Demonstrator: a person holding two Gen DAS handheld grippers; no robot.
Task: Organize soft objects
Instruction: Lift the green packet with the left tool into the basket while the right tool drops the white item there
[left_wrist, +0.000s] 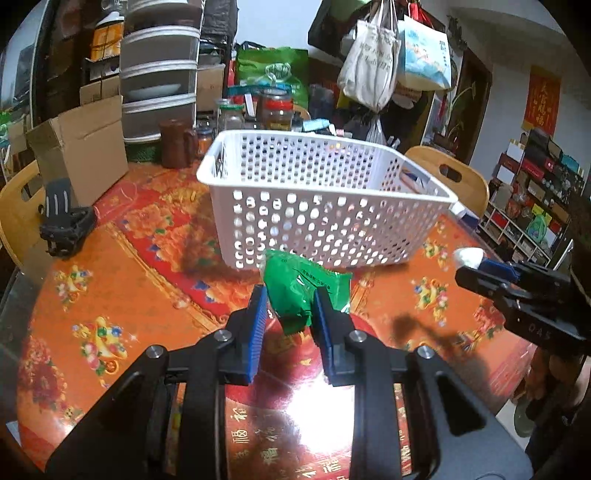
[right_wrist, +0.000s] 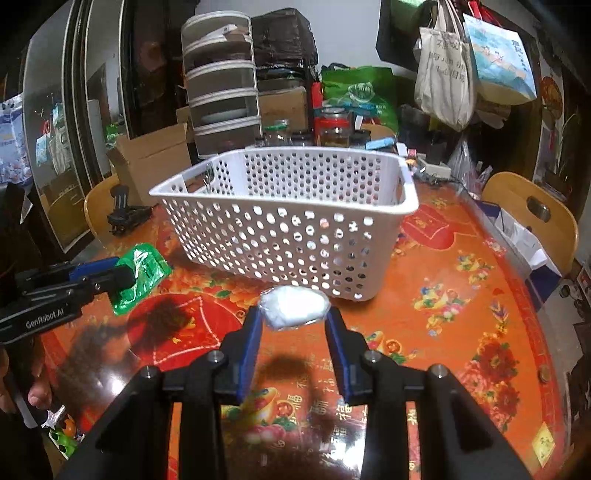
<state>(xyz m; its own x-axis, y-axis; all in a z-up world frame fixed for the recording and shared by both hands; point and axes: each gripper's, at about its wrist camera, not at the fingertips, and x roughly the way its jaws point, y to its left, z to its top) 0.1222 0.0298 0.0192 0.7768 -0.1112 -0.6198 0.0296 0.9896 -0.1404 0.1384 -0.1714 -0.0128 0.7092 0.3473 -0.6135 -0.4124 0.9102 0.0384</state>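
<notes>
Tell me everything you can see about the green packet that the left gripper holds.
The green packet is a soft, shiny plastic pouch, crinkled, with small pale print and clear sealed edges. The left gripper is shut on it, its blue jaws pinching the lower part from both sides. The packet seems lifted above the red patterned tablecloth, just before the white perforated basket, not touching it.

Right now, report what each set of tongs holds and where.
Left tongs: green packet, gripped at its near end. Right tongs: white wrapped bundle, pinched across its sides.
</notes>
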